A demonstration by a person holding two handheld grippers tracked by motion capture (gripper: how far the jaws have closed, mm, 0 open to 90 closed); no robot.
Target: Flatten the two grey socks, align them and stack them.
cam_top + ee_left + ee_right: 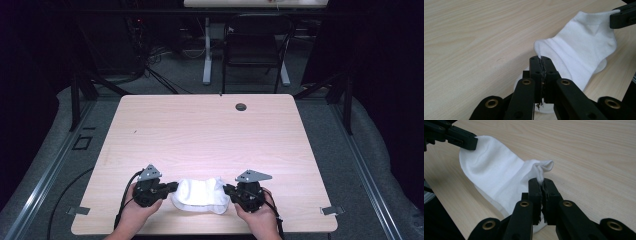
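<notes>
A white sock point(201, 195) is stretched between both grippers near the front edge of the wooden table point(200, 130). My left gripper point(172, 187) is shut on the sock's left end; in the left gripper view its jaws point(541, 62) pinch a fold of the white sock point(579, 50). At the sock's right end my right gripper point(227, 190) is shut, and the right gripper view has the fabric bunched between its closed jaws point(541, 183), with the sock point(494, 175) running off to the left. Each gripper view also catches the other gripper's black jaw tip on the far end.
A round grommet hole point(241, 106) sits near the table's far edge. A dark chair point(252, 47) and a white desk leg point(206, 50) stand behind the table. Cables trail off the front left of the table.
</notes>
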